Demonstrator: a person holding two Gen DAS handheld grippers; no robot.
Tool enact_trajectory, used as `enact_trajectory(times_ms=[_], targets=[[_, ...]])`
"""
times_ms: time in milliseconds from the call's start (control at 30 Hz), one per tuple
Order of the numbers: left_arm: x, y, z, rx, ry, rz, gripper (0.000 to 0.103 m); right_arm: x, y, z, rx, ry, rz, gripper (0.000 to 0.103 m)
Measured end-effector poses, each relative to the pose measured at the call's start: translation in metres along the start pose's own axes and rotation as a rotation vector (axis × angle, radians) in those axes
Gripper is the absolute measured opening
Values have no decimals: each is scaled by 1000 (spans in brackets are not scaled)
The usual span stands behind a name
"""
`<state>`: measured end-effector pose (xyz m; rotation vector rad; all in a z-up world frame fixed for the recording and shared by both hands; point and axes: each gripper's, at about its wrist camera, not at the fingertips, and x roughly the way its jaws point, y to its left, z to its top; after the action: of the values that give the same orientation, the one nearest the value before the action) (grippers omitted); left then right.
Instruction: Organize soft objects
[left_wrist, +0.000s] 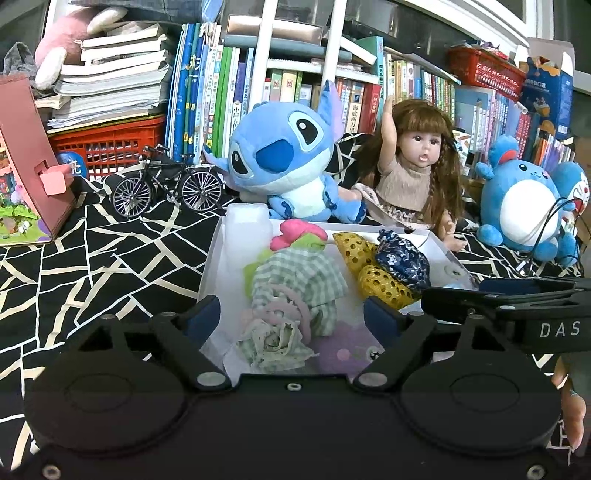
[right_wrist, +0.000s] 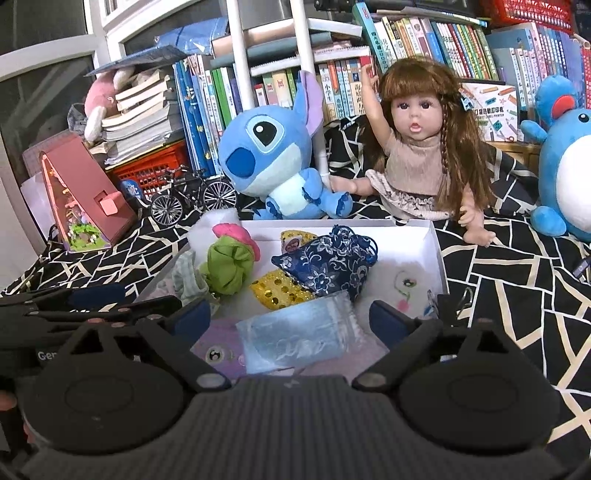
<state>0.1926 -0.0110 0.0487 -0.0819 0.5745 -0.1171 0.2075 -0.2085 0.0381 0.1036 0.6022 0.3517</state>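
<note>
A white box (left_wrist: 218, 258) (right_wrist: 436, 243) sits on the patterned cloth and holds soft items. In the left wrist view my left gripper (left_wrist: 291, 314) is open, with a green checked cloth bundle (left_wrist: 295, 288) between and beyond its fingers. A pink and green scrunchie (left_wrist: 299, 234) (right_wrist: 231, 258), a yellow sequin pouch (left_wrist: 373, 273) (right_wrist: 284, 291) and a navy floral pouch (left_wrist: 402, 258) (right_wrist: 328, 258) lie further in. My right gripper (right_wrist: 291, 317) is open over a pale blue plastic bag (right_wrist: 299, 336). A purple plush piece (right_wrist: 218, 350) lies under it.
A blue Stitch plush (left_wrist: 284, 158) (right_wrist: 273, 155) and a long-haired doll (left_wrist: 413, 173) (right_wrist: 417, 147) sit behind the box. A round blue plush (left_wrist: 521, 203) stands at the right. A model bicycle (left_wrist: 170, 184) and a pink house box (left_wrist: 26, 162) stand left. Bookshelves (left_wrist: 258, 74) fill the back.
</note>
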Motion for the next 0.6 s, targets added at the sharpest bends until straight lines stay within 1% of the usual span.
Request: enact_trajectory(times_ms=[267, 533, 600], targets=[[-15, -2, 1, 9, -23, -13, 87, -13, 2, -1, -14, -36, -13, 103], [-20, -1, 2, 11, -35, -9, 90, -18, 1, -2, -8, -51, -35, 103], [-21, -1, 1, 17, -39, -1, 94, -19, -1, -3, -1, -55, -39, 103]])
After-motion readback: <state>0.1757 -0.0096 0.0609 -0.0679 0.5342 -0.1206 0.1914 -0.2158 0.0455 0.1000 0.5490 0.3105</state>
